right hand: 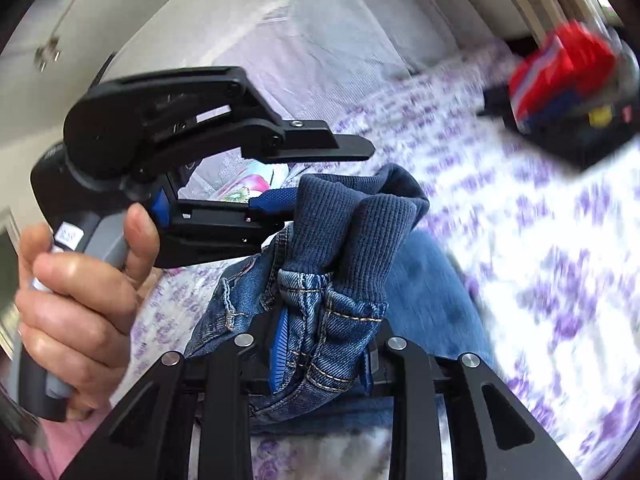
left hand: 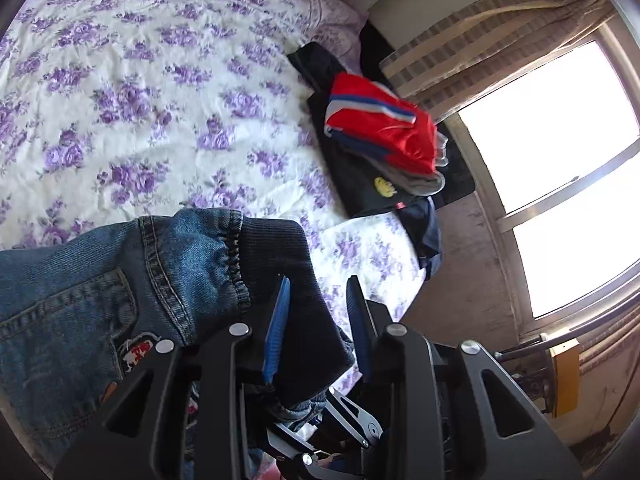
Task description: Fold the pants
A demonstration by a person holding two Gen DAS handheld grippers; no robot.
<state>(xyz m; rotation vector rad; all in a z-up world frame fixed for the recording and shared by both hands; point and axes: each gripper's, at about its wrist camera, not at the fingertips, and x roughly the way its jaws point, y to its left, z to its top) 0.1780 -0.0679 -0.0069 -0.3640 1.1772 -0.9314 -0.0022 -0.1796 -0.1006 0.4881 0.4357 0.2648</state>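
The pants are small blue jeans (left hand: 80,304) with a dark ribbed waistband (left hand: 280,264). They hang lifted above a bed with a purple-flowered sheet (left hand: 140,80). My left gripper (left hand: 320,292) has the ribbed band between its blue-padded fingers, which stand a little apart around the cloth. In the right wrist view the left gripper (right hand: 320,184) is held by a hand at the left, with the waistband (right hand: 352,220) in its jaws. My right gripper (right hand: 324,344) is shut on the denim and ribbed band of the jeans (right hand: 332,320).
A pile of folded clothes, red (left hand: 380,128) on top of dark ones (left hand: 360,184), lies at the bed's far edge; it also shows blurred in the right wrist view (right hand: 560,68). A window (left hand: 560,168) with striped curtains (left hand: 480,32) is beyond. A floor strip lies beside the bed.
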